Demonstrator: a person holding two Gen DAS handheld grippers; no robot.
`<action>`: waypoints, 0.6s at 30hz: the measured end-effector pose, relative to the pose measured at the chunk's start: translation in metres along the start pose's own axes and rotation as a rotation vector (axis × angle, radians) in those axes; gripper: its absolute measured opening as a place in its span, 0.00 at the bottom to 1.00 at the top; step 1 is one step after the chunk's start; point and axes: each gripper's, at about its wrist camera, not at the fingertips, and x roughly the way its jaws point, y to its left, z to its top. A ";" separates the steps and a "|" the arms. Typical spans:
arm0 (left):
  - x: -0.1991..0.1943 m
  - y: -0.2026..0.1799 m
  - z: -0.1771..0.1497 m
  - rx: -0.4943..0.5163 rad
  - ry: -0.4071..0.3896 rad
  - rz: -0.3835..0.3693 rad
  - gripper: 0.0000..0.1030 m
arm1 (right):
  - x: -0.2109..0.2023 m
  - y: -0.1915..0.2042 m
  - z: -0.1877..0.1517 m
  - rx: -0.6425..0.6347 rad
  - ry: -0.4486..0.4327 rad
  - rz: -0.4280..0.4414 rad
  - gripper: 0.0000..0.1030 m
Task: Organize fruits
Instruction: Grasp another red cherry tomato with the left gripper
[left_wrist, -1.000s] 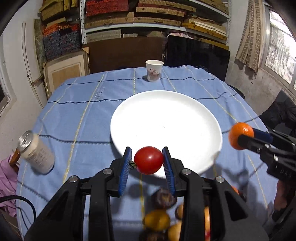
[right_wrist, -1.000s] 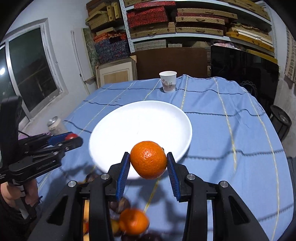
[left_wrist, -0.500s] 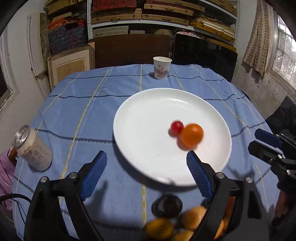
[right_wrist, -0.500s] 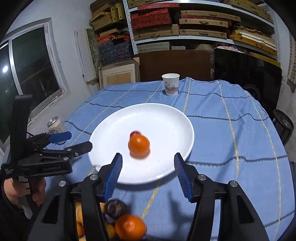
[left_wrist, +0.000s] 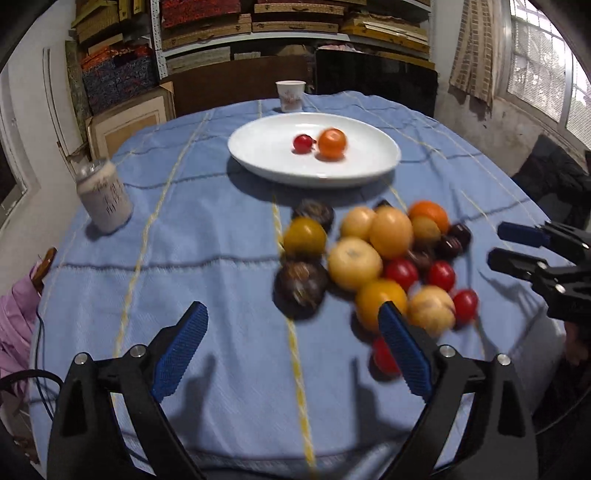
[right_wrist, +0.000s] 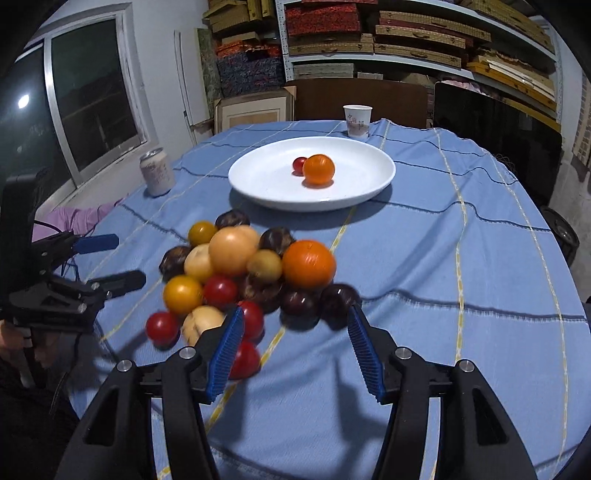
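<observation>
A white plate (left_wrist: 258, 166) (right_wrist: 258, 195) on the blue tablecloth holds a small red tomato (left_wrist: 303, 143) (right_wrist: 298, 162) and an orange (left_wrist: 332, 143) (right_wrist: 318, 169), side by side. Nearer me lies a pile of fruit (left_wrist: 354, 262) (right_wrist: 232, 251): yellow and orange ones, red tomatoes and dark ones. My left gripper (left_wrist: 291, 308) hangs above the cloth at the pile's near left, its jaws opening wide with nothing gripped between them. My right gripper (right_wrist: 295, 309) is open and empty at the pile's near right edge. Each gripper also shows in the other view: right gripper (left_wrist: 498, 242), left gripper (right_wrist: 127, 258).
A drink can (left_wrist: 103, 195) (right_wrist: 157, 171) stands near the table's left edge. A paper cup (left_wrist: 290, 95) (right_wrist: 357, 120) stands behind the plate. Pink cloth (left_wrist: 14, 314) hangs at the left edge. Shelves, boxes and a dark screen fill the back.
Both grippers let go: the tomato and the orange now lie on the plate. Both grippers have pulled back from the plate to the near side of the fruit pile.
</observation>
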 end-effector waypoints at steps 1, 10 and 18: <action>-0.003 -0.006 -0.006 0.011 -0.002 -0.005 0.88 | -0.002 0.001 -0.002 0.000 0.001 -0.004 0.57; 0.009 -0.039 -0.023 0.086 0.012 0.014 0.80 | -0.015 0.003 -0.011 0.016 -0.003 -0.051 0.57; 0.012 -0.061 -0.029 0.151 0.020 -0.074 0.30 | -0.008 0.000 -0.024 0.030 0.043 -0.019 0.57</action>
